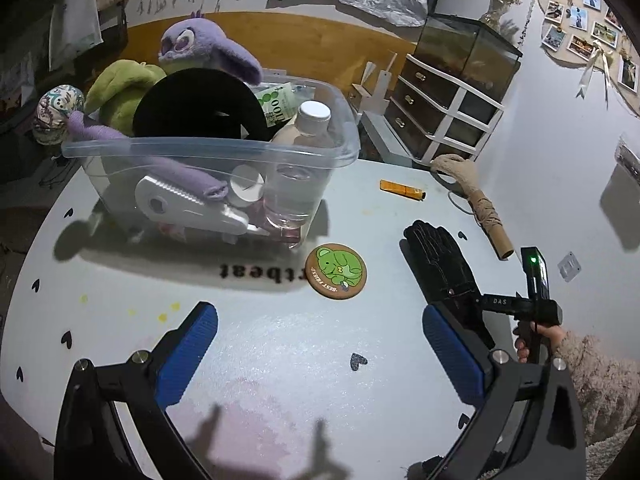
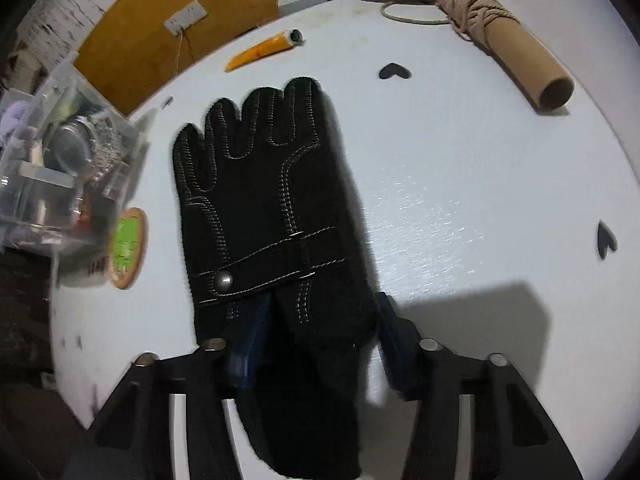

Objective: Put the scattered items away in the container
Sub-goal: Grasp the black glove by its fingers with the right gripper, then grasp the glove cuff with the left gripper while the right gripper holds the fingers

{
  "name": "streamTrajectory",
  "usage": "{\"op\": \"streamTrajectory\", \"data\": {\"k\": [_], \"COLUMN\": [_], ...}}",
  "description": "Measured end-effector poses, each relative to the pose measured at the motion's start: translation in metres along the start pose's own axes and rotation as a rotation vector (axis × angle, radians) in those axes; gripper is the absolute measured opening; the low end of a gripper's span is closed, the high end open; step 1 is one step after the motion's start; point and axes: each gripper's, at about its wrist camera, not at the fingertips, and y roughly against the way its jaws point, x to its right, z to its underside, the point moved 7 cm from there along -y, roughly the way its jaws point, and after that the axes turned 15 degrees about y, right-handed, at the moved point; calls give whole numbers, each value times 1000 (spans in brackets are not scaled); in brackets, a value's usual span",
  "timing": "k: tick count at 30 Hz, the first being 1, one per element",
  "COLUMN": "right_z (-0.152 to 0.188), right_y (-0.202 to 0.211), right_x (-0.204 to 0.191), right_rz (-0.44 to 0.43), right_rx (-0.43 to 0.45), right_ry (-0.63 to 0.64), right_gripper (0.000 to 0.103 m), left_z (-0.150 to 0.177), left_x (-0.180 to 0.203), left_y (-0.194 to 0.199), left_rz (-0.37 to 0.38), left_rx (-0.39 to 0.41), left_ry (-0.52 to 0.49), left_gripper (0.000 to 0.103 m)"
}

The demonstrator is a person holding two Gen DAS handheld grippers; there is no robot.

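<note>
A black glove (image 2: pixel 264 208) lies flat on the white table, fingers pointing away; it also shows in the left wrist view (image 1: pixel 444 260). My right gripper (image 2: pixel 316 340) has its cuff end between the two fingers, which press in on the fabric. My left gripper (image 1: pixel 320 344) is open and empty above the table, short of a round green-bear coaster (image 1: pixel 336 271). The clear plastic container (image 1: pixel 208 148) holds plush toys, a bottle and other items. An orange lighter (image 1: pixel 402 189) and a cardboard tube wound with twine (image 1: pixel 486 216) lie loose beyond the glove.
A small drawer unit (image 1: pixel 444 116) with a glass tank on top stands behind the table at the right. A wooden board (image 1: pixel 280 40) lies behind the container. The round table edge (image 1: pixel 24 280) curves close on the left.
</note>
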Motion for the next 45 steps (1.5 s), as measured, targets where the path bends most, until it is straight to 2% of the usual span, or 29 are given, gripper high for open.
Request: {"op": "streamTrajectory", "data": {"k": [4, 7, 15, 19, 21, 22, 26, 29, 31, 34, 38, 42, 43, 44, 45], "right_z": [14, 34, 79, 88, 90, 91, 92, 82, 73, 64, 55, 58, 57, 58, 58], "right_y": [3, 0, -24, -37, -46, -51, -62, -44, -27, -7, 14, 32, 36, 36, 39], "right_x": [-20, -47, -163, -223, -251, -264, -297, -305, -297, -271, -230, -193, -185, -179, -171], "right_rz": [-57, -160, -345, -380, -400, -408, -397, -402, -352, -288, -253, -160, -151, -139, -122], "right_rx": [-26, -73, -203, -238, -260, -271, -291, -216, -164, -119, -53, 0, 10, 16, 23], "right_ry": [-1, -33, -12, 59, 96, 111, 156, 176, 192, 153, 51, -23, -46, -61, -74], "right_gripper": [37, 32, 27, 24, 9, 9, 9, 8, 9, 9, 9, 10, 10, 10, 10], "left_z": [3, 7, 27, 45, 56, 62, 78, 79, 80, 81, 85, 95, 100, 104, 102], "left_x": [-3, -9, -32, -50, -63, -71, -98, -103, -102, -91, -68, -64, -64, -63, -60], "left_y": [-1, -3, -2, -3, -8, -12, -29, -40, -53, -76, -107, -140, -147, -153, -152], "left_rz": [13, 21, 57, 61, 54, 46, 22, 35, 43, 67, 114, 92, 81, 70, 69], "left_rx": [-10, -21, -56, -95, -128, -149, -222, -243, -269, -300, -364, -424, -440, -457, -425], "left_ry": [9, 8, -62, -113, -121, -120, -104, -103, -106, -121, -121, -113, -111, -115, -132], "left_gripper": [103, 102, 102, 101, 98, 94, 92, 78, 69, 69, 69, 69, 56, 49, 38]}}
